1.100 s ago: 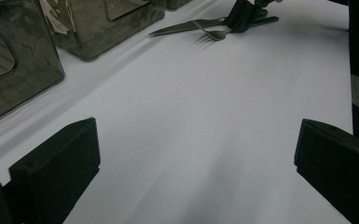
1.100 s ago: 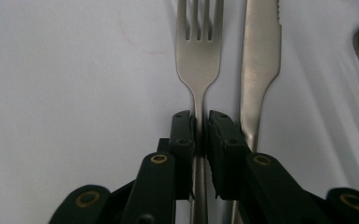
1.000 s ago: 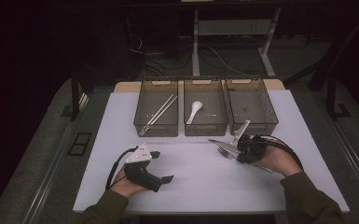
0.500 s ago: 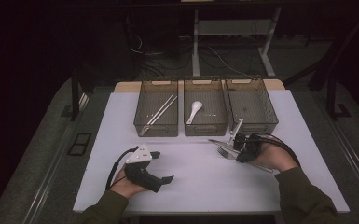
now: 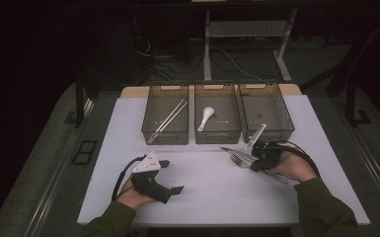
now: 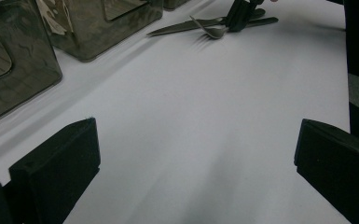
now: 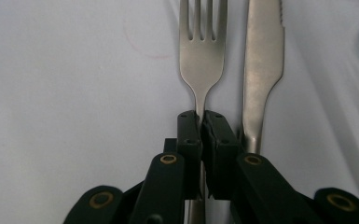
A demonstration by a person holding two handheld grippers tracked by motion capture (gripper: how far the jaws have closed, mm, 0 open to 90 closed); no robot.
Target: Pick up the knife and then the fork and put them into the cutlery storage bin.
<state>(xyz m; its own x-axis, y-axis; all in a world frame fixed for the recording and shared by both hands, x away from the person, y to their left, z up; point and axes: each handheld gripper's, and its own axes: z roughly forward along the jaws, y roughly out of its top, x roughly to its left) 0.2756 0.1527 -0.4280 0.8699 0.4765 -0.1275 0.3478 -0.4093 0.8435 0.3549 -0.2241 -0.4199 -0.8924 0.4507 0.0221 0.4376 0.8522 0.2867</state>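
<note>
A steel fork and a table knife lie side by side on the white table top. My right gripper is shut on the fork's neck just below the tines, and the knife lies beside its jaws. From above, the right gripper sits over the fork and knife in front of the right bin. My left gripper rests on the table at the front left, open with nothing between its jaws. The left gripper view has the fork far off.
Three dark mesh bins stand in a row at the back of the white top: the left bin holds chopsticks, the middle bin a white spoon, and the right bin stands behind my right hand.
The right hand has shifted slightly at the fork and knife. The left hand and its gripper have stayed where they were.
</note>
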